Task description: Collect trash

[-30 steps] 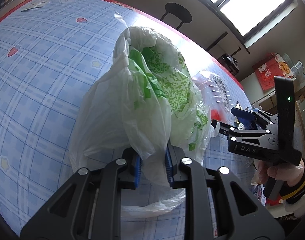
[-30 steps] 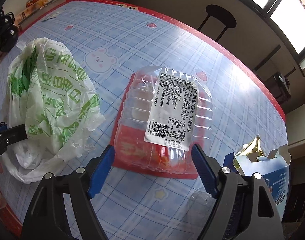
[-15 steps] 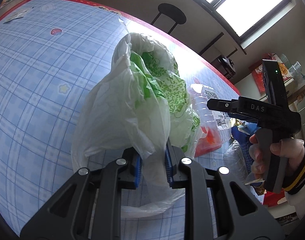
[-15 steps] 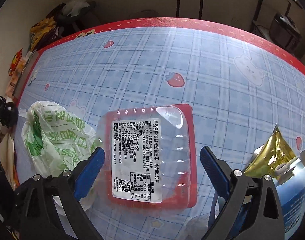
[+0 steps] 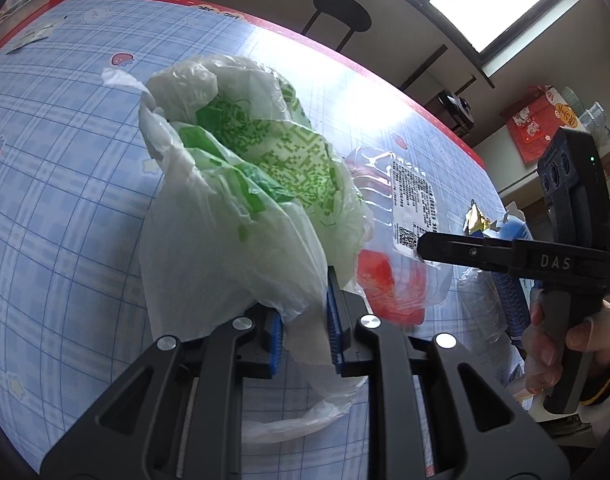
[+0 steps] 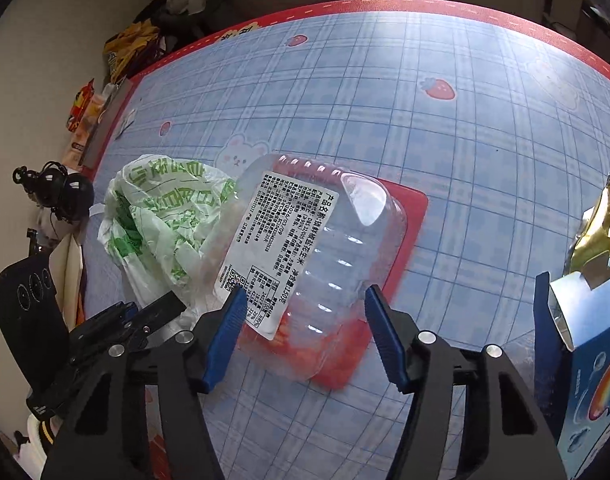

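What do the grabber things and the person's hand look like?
Both grabbers are black plastic frames with triangle cut-outs, silver round bolts and ridged blue pads inside the fingers. The right gripper, seen side-on, shows white letters "DAS", a pistol-style handle and a tiny green light. The hand is bare, with a dark cuff striped yellow at the wrist.

The letters "DAS" stand in white on the black body of the right gripper [image 5: 419, 246], seen from the left wrist. The white label [image 6: 279, 254] on the clear plastic food tray [image 6: 325, 280] carries dense Chinese print with "150" and a QR code. The white plastic bag [image 6: 165, 220] bears large green characters, too crumpled to read.
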Available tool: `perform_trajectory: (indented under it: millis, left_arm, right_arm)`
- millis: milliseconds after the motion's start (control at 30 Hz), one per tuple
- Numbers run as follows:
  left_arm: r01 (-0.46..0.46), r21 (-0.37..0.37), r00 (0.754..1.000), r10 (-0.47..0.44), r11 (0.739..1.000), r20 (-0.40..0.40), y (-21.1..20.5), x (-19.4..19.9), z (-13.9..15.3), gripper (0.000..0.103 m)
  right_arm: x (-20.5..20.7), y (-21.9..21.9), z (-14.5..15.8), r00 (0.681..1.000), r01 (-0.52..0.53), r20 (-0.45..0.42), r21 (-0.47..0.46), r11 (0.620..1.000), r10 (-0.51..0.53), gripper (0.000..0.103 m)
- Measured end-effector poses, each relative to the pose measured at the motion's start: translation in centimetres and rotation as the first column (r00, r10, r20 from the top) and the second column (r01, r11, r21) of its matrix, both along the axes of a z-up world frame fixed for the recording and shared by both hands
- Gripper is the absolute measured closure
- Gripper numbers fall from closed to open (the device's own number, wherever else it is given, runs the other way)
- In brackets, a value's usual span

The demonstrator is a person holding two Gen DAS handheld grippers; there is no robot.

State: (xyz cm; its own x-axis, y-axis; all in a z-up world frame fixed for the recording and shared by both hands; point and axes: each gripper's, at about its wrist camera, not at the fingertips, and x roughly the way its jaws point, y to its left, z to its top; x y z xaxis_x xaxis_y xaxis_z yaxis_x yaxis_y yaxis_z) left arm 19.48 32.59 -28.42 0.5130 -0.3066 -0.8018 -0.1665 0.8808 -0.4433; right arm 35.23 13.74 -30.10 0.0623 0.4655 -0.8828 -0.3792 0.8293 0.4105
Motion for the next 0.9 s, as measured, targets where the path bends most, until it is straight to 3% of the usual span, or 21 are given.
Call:
perform_trajectory:
  millis: [200, 300, 367, 500, 633, 800, 900]
  left_arm:
    - [0.117, 0.01, 0.993, -0.117, 0.993, 0.028, -2.8, -2.2, 2.0, 0.082]
    - [0.156, -0.036, 0.987, -0.155, 0.987, 0.036, -4.4, -2.9, 2.2, 0.083]
    - [0.177, -0.056, 0.984, -0.176, 0.983, 0.028, -5.4, -3.1, 1.8, 0.085]
    - [0.146, -0.042, 0.989, -0.145, 0.988, 0.035, -5.4, -3.6, 2.0, 0.085]
    - [0.104, -0.033, 0.99, -0.1, 0.994, 0.103, -3.7, -3.3, 4.1, 0.087]
    - [0.113, -0.075, 0.975, -0.096, 0.991, 0.202, -3.1, 0.2, 6.8, 0.089]
    - [0.146, -0.1, 0.976, -0.126, 0.984, 0.18, -4.2, 3.2, 6.2, 0.089]
  right_arm:
    - [-2.8, -0.6, 2.8, 0.997, -0.054, 0.051, 0.027, 0.998, 0.053, 0.05]
    - [-4.0, -1.1, 3.1, 0.997, -0.062, 0.043, 0.031, 0.998, 0.061, 0.055]
    - [-4.6, -1.6, 3.2, 0.998, -0.062, 0.034, 0.05, 0.997, 0.061, 0.063]
    - [-4.7, -3.6, 3.6, 0.997, -0.012, 0.074, 0.028, 1.0, 0.01, 0.063]
    - [-3.9, -6.3, 3.2, 0.992, 0.078, 0.104, -0.005, 0.997, -0.077, 0.054]
    - [-1.9, -8.0, 3.5, 0.981, 0.139, 0.136, -0.012, 0.99, -0.136, 0.054]
    - [0.6, -8.4, 3.4, 0.977, 0.171, 0.135, -0.027, 0.985, -0.166, 0.051]
